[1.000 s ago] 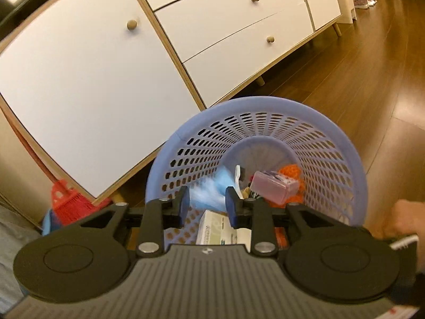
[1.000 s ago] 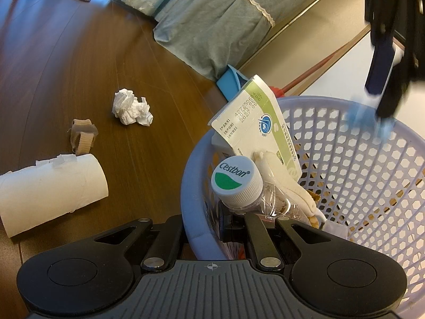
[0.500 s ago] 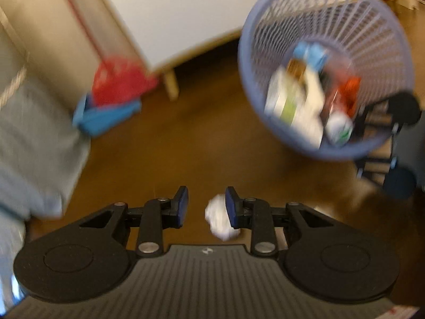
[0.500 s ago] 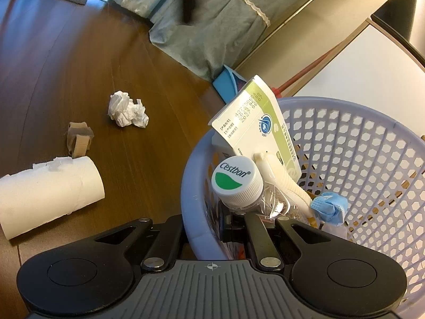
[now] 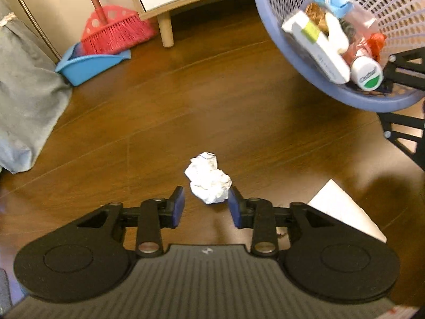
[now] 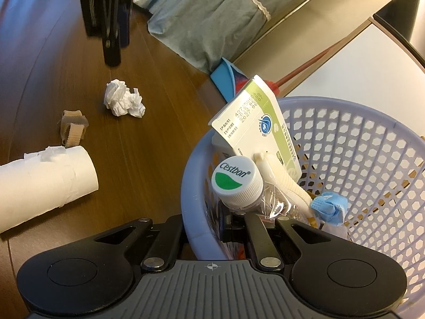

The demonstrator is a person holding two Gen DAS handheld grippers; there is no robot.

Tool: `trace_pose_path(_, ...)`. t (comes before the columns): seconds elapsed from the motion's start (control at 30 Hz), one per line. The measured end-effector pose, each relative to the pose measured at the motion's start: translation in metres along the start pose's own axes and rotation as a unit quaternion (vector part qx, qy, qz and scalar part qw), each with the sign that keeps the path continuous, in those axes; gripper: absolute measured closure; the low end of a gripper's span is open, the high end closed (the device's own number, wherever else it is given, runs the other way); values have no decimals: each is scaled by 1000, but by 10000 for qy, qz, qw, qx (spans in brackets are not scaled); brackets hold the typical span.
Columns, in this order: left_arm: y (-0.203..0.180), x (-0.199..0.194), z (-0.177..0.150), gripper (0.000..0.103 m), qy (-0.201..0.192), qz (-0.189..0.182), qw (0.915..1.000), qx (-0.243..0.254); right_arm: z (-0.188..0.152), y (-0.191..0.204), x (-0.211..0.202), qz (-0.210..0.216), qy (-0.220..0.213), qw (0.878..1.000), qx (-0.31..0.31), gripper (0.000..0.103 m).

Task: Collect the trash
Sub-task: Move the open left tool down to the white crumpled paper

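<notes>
Two grippers: one works the floor, one holds the basket.
Left gripper [image 5: 204, 204]: angled down at the wooden floor [image 5: 239, 101], jaws apart and just opening wider — the crumpled tissue [image 5: 208, 176] lies between the blue pads [image 5: 177, 207], not pinched.
Right gripper [image 6: 204, 226]: jaws together, clamped on the near rim of the lilac basket [image 6: 358, 143].
Basket contents: a green-and-white carton [image 6: 255, 122], a clear bottle with a white cap [image 6: 235, 180], a blue face mask [image 6: 329, 207], some orange wrapper [image 5: 375, 41].
Loose trash left of the basket: the tissue, a small brown cardboard scrap [image 6: 73, 130], a white paper roll [image 6: 45, 178] — all on the floor, apart from one another.
Beyond the basket: a red broom [image 5: 114, 33] in a blue dustpan [image 5: 87, 65], grey-blue fabric [image 6: 212, 18], a white cabinet [image 6: 358, 63].
</notes>
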State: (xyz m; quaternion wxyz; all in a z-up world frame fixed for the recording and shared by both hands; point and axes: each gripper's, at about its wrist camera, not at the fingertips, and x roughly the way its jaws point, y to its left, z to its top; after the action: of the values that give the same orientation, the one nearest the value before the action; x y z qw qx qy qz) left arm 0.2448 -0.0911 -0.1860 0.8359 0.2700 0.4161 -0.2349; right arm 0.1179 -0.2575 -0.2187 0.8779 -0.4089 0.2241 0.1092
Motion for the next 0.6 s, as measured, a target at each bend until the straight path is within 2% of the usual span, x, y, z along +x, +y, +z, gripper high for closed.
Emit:
trace_pose_path(0.1, -5, 18, 0, 65, 107, 17, 9999, 95, 0, 0, 0, -2, 4, 10000, -6, 99)
trace_pose_path(0.3, -9, 44, 1, 67, 212, 77, 9997, 107, -1, 0, 0, -10, 4, 10000, 9, 99)
trace_pose_path(0.37, -11, 52, 3, 79, 277, 101, 9995, 103, -1, 0, 0, -8, 3, 10000, 9, 99)
trace_pose_path(0.47, -15, 54, 5, 89, 338, 116, 9992, 198, -1, -1, 1, -16, 4, 10000, 33, 99)
trace_pose_path(0.5, -16, 52, 6, 102, 337, 141, 9990, 258, -1, -2, 1, -21, 3, 10000, 49, 99)
trace_pose_path(0.6, -17, 37, 10, 103, 288, 200, 9986, 395, 0, -1, 2, -31, 13, 10000, 71, 99)
